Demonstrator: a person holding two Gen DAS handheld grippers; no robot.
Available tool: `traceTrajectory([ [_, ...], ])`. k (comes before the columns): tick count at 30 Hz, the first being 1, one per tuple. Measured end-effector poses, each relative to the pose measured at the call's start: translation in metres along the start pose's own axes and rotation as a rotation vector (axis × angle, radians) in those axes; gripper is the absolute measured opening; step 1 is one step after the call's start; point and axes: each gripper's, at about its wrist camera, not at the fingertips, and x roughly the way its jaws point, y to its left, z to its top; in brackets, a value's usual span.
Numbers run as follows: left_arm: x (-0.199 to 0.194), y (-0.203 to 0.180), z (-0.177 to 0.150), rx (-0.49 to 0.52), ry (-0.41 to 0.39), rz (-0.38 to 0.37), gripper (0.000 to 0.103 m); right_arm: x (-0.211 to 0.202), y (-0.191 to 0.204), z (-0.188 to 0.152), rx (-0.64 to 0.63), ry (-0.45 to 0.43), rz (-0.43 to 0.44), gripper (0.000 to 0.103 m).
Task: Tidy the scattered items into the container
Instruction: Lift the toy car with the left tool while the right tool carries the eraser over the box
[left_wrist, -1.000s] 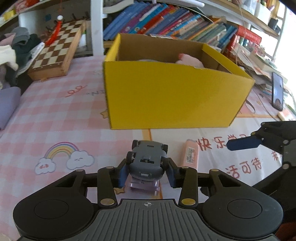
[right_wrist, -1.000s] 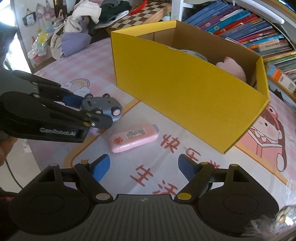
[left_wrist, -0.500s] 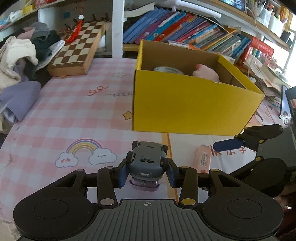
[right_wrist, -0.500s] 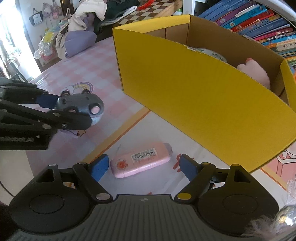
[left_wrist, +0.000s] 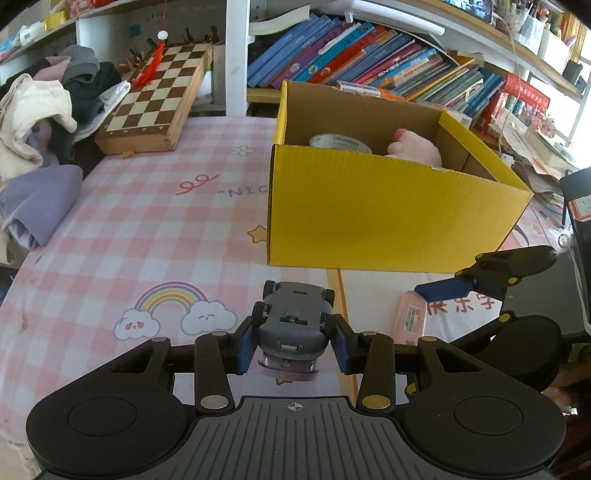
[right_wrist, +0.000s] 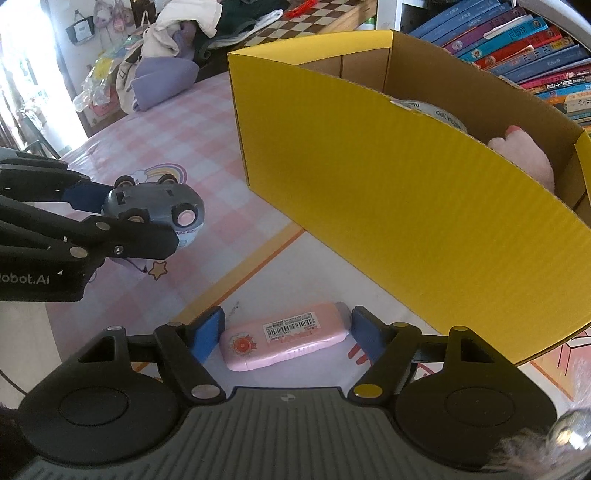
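My left gripper (left_wrist: 293, 345) is shut on a grey toy car (left_wrist: 294, 319), wheels up, held above the tablecloth in front of the yellow cardboard box (left_wrist: 388, 218). The car also shows in the right wrist view (right_wrist: 159, 208). My right gripper (right_wrist: 286, 338) is open with its blue pads on either side of a pink flat case (right_wrist: 286, 339) lying on the table; the case also shows in the left wrist view (left_wrist: 410, 317). The box (right_wrist: 406, 206) holds a tape roll (left_wrist: 340, 142) and a pink plush (left_wrist: 415, 149).
A wooden chessboard (left_wrist: 155, 107) and a pile of clothes (left_wrist: 40, 122) lie at the far left of the pink checked tablecloth (left_wrist: 147, 229). Shelves of books (left_wrist: 369, 70) stand behind the box. A dark phone (left_wrist: 580, 206) is at the right edge.
My left gripper has lifted the toy car and pulled back, so the box looks farther and lower. My right gripper has closed in on the pink case, now between its pads.
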Motion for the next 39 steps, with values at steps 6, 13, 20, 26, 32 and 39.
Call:
traceTrajectory([
  [6, -0.004, 0.001, 0.003, 0.003, -0.010, -0.011, 0.040, -0.007, 0.002, 0.001, 0.002, -0.006, 0.006, 0.073],
  [13, -0.021, 0.005, 0.014, -0.010, -0.050, -0.044, 0.040, -0.046, -0.002, 0.004, 0.006, -0.084, 0.041, 0.073],
  [20, -0.050, 0.004, 0.039, -0.006, -0.167, -0.102, 0.040, -0.092, -0.007, 0.012, 0.005, -0.191, 0.077, 0.073],
  [26, -0.067, 0.003, 0.074, 0.012, -0.276, -0.150, 0.040, -0.142, -0.024, 0.040, -0.011, -0.343, 0.043, 0.073],
  [32, -0.046, -0.006, 0.113, 0.042, -0.294, -0.182, 0.040, -0.154, -0.069, 0.079, 0.014, -0.377, -0.041, 0.073],
  [39, -0.006, -0.022, 0.152, 0.089, -0.255, -0.200, 0.040, -0.101, -0.112, 0.107, 0.050, -0.211, -0.051, 0.073],
])
